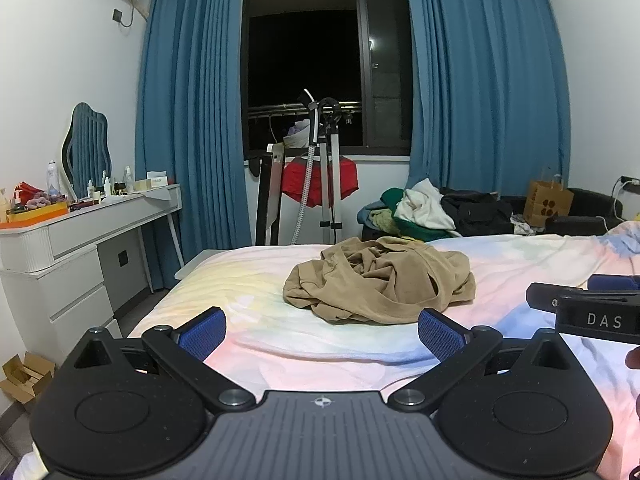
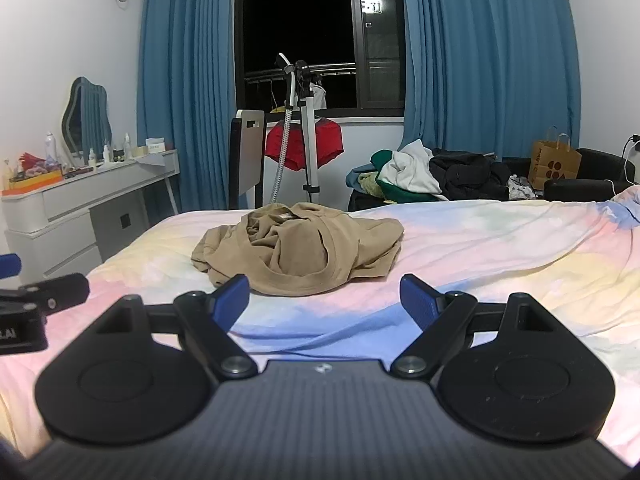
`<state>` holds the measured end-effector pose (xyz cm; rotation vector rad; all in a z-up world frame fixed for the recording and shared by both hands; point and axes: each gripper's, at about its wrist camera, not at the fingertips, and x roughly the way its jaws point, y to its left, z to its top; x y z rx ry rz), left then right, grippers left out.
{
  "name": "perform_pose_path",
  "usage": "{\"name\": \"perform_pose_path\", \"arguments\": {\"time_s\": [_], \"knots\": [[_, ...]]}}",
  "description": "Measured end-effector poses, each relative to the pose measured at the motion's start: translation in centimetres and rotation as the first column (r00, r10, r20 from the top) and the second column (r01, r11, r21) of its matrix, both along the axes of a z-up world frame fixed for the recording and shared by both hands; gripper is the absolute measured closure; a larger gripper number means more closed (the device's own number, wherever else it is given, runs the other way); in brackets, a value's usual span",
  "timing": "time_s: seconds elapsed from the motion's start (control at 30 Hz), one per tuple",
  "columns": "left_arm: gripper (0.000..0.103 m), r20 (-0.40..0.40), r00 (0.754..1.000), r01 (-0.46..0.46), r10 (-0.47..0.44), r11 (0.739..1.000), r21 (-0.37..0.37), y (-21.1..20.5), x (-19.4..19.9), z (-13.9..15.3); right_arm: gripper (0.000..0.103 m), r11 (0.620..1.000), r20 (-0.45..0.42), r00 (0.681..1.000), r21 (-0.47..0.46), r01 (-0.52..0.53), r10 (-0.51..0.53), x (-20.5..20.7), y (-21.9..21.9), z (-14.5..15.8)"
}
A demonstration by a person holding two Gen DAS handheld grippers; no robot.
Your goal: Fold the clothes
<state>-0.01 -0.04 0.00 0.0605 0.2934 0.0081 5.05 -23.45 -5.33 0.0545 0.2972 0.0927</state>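
Observation:
A tan garment (image 1: 380, 280) lies crumpled in a heap on the bed's pastel tie-dye sheet (image 1: 248, 280); it also shows in the right wrist view (image 2: 298, 248). My left gripper (image 1: 322, 332) is open and empty, hovering just short of the heap's near edge. My right gripper (image 2: 325, 300) is open and empty, also just short of the heap. The right gripper's body shows at the right edge of the left wrist view (image 1: 592, 312). The left gripper shows at the left edge of the right wrist view (image 2: 36, 300).
A white dressing table (image 1: 80, 236) with bottles and a mirror stands left of the bed. A garment steamer stand (image 1: 320, 168) with a red garment stands past the bed's far end. A pile of clothes (image 1: 432, 208) and a paper bag (image 1: 548, 200) sit at the back right.

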Motion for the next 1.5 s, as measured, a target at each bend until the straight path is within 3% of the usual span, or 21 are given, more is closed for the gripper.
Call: {"name": "perform_pose_path", "arguments": {"time_s": [0.23,0.6,0.87,1.5], "knots": [[0.0,-0.004,1.0,-0.002,0.002,1.0,0.022,-0.7,-0.1,0.0,0.019,1.0,-0.005,1.0,-0.003,0.007,-0.007,0.0,0.1,0.1],[0.0,-0.034,0.999,-0.007,0.006,0.999,-0.035,0.2,0.3,-0.3,0.019,1.0,-0.002,1.0,-0.003,0.004,-0.004,-0.4,0.2,0.8],[0.0,-0.047,0.999,-0.019,0.018,0.999,-0.029,0.5,0.3,0.0,0.019,1.0,-0.007,1.0,-0.011,-0.002,0.002,-0.2,0.3,0.5],[0.0,-0.028,1.0,-0.007,0.006,1.0,-0.019,0.2,0.4,-0.3,0.019,1.0,-0.012,1.0,-0.002,0.005,-0.005,-0.2,0.2,0.1]]}}
